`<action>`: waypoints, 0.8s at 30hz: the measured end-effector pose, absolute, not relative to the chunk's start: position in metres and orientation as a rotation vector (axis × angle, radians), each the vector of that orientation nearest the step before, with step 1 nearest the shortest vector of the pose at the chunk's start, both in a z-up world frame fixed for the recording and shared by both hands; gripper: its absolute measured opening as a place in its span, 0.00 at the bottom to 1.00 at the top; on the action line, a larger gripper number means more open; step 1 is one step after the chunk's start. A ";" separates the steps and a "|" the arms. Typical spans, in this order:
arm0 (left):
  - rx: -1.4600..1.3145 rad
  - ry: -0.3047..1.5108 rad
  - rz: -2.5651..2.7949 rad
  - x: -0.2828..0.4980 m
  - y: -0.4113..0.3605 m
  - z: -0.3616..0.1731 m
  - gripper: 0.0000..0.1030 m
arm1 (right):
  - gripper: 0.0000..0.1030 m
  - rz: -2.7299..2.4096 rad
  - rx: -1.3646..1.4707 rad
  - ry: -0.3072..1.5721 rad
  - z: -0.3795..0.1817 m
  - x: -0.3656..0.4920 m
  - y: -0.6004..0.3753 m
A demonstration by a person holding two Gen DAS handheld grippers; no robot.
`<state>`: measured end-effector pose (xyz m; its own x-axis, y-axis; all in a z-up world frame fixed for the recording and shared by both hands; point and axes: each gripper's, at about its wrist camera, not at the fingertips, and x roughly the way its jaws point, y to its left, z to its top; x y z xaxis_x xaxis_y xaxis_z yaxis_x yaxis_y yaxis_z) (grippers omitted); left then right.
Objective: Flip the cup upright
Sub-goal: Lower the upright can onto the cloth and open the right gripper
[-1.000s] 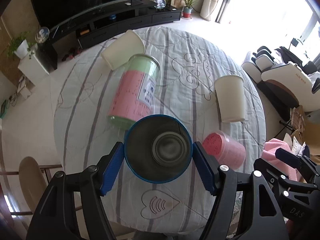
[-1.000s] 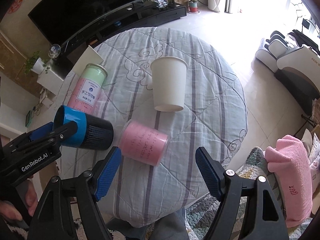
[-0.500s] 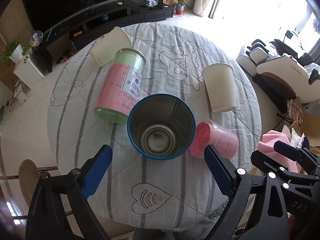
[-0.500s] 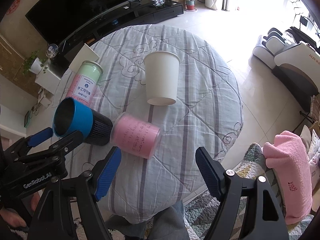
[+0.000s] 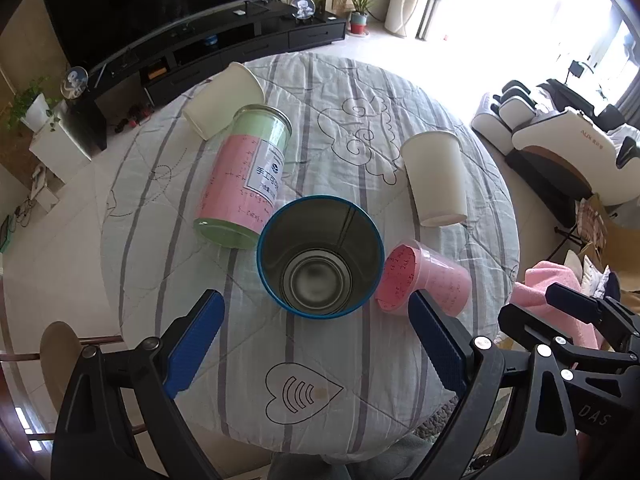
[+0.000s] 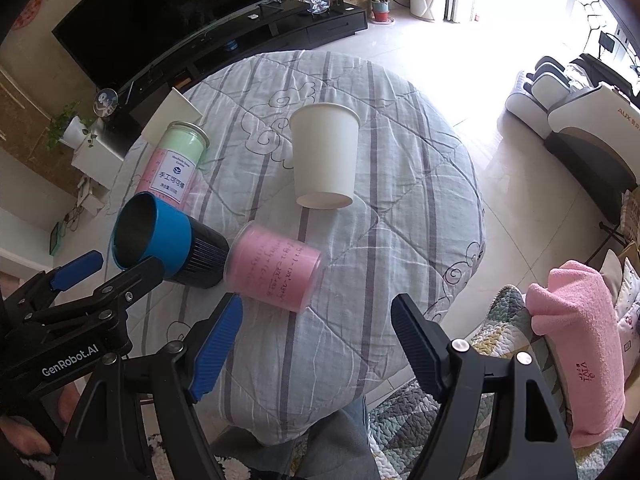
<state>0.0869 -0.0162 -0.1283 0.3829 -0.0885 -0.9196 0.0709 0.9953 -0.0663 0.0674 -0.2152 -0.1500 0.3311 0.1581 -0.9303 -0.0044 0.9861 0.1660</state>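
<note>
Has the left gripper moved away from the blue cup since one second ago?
Yes. The left gripper has opened and drawn back from the blue cup, which now stands free on the table.

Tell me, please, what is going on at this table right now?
A person with a gripper in each hand is setting tipped-over cups upright. The blue-rimmed cup stands mouth-up on the quilt-covered table, and the left gripper is open just in front of it, not gripping. The right gripper is open too, near the pink cup, which lies on its side against the blue one. Two white paper cups and a pink-and-green canister also lie on their sides.
</note>
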 end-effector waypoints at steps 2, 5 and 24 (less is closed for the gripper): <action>-0.016 1.165 -0.097 0.085 -0.016 -0.125 0.92 | 0.76 0.111 0.140 1.219 -0.147 0.066 -0.215; -0.016 1.142 -0.085 0.080 -0.016 -0.116 0.92 | 0.76 0.125 0.137 1.198 -0.140 0.064 -0.215; 0.005 0.917 -0.041 0.034 -0.007 -0.044 0.93 | 0.76 0.195 0.088 0.985 -0.071 0.042 -0.207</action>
